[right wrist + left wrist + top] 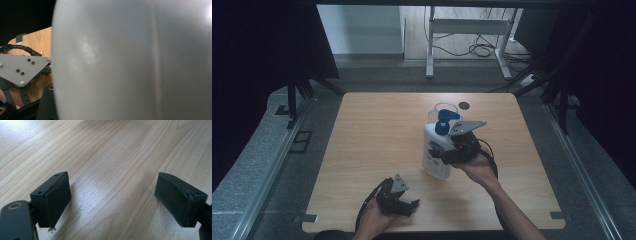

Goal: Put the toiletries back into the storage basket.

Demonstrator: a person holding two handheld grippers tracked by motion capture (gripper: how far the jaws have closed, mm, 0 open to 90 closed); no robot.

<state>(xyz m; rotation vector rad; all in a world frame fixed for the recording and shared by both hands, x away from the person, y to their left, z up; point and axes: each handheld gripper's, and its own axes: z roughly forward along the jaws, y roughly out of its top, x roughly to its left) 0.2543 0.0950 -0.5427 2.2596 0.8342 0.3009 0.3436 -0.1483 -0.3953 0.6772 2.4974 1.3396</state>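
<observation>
While my right tool (452, 150) clamps the white pump bottle (436, 150) mid-body, holding it tilted above the worktop (372, 130), my left tool (404, 205) rests wide open, empty, nearby.

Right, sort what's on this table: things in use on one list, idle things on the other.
In use:
- white pump bottle with blue pump, gripped by the right gripper

Idle:
- clear container behind the bottle
- left gripper, open, over bare table
</observation>
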